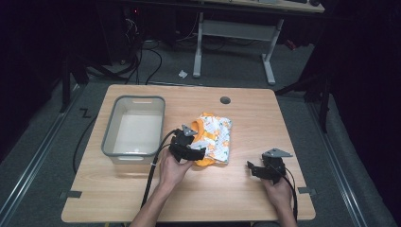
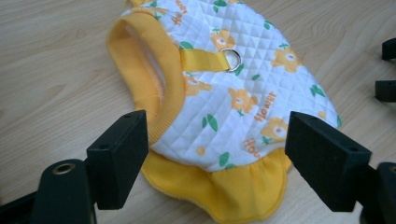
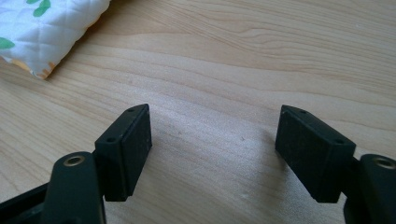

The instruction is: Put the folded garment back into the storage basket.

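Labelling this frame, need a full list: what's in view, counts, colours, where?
garment: 1, white quilted with orange flowers, yellow trim, table centre, flat
ring: 1, metal, on a yellow strap on the garment's back
bin: 1, grey, nothing in it, table left, beside the garment
table: 1, light wood, dark round hole at its far edge
desk frame: 1, white legs, on the floor behind the table
cables: several, black, floor at back left
paper scrap: 1, white, floor behind the table
left tool: 1, black, open, at the garment's near edge, no pad on the cloth
right tool: 1, black, open, over bare table right of the garment
hands: 2, one on each tool
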Demonstrator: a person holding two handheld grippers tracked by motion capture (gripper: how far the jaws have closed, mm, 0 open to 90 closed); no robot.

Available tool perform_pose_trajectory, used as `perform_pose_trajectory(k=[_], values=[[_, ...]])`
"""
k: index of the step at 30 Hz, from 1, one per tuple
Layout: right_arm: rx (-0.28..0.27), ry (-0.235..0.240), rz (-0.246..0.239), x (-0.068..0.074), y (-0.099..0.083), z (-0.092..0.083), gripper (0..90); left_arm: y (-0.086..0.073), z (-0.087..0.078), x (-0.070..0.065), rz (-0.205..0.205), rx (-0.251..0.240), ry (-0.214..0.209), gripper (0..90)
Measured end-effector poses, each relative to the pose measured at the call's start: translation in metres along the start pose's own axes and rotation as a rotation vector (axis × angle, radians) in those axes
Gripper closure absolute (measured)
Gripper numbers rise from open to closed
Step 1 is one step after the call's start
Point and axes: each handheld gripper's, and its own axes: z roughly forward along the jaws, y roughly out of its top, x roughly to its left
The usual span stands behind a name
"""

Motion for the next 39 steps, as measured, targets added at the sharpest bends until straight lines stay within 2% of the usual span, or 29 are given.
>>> perform_pose_trajectory(k=[4, 7, 14, 16, 20, 21, 25, 27, 39], values=[[0.0, 0.0, 0.0, 0.0, 0.0, 0.0, 27.3, 0.002, 0.003, 0.002, -0.004, -0.014, 0.002, 21.2], [0.0, 0.0, 0.0, 0.0, 0.0, 0.0, 27.3, 0.005, 0.01, 0.005, -0.011, 0.006, 0.007, 20.2], [0.0, 0.0, 0.0, 0.0, 0.0, 0.0, 27.3, 0.012, 0.013, 0.008, -0.016, -0.009, 0.003, 19.5], [0.0, 0.0, 0.0, 0.0, 0.0, 0.0, 27.3, 0.016, 0.017, 0.01, -0.02, 0.009, 0.008, 18.9], [0.0, 0.0, 0.0, 0.0, 0.0, 0.0, 27.3, 0.021, 0.021, 0.012, -0.028, 0.009, 0.004, 18.6], [0.0, 0.0, 0.0, 0.0, 0.0, 0.0, 27.3, 0.024, 0.024, 0.013, -0.034, -0.005, 0.004, 18.6], [0.001, 0.0, 0.0, 0.0, 0.0, 0.0, 27.3, 0.029, 0.032, 0.015, -0.028, 0.009, 0.014, 18.1], [0.001, 0.0, 0.0, 0.0, 0.0, 0.0, 27.3, 0.031, 0.04, 0.017, -0.041, 0.032, 0.022, 18.0], [0.002, 0.0, 0.0, 0.0, 0.0, 0.0, 27.3, 0.026, 0.066, 0.032, -0.097, 0.062, 0.041, 18.3]])
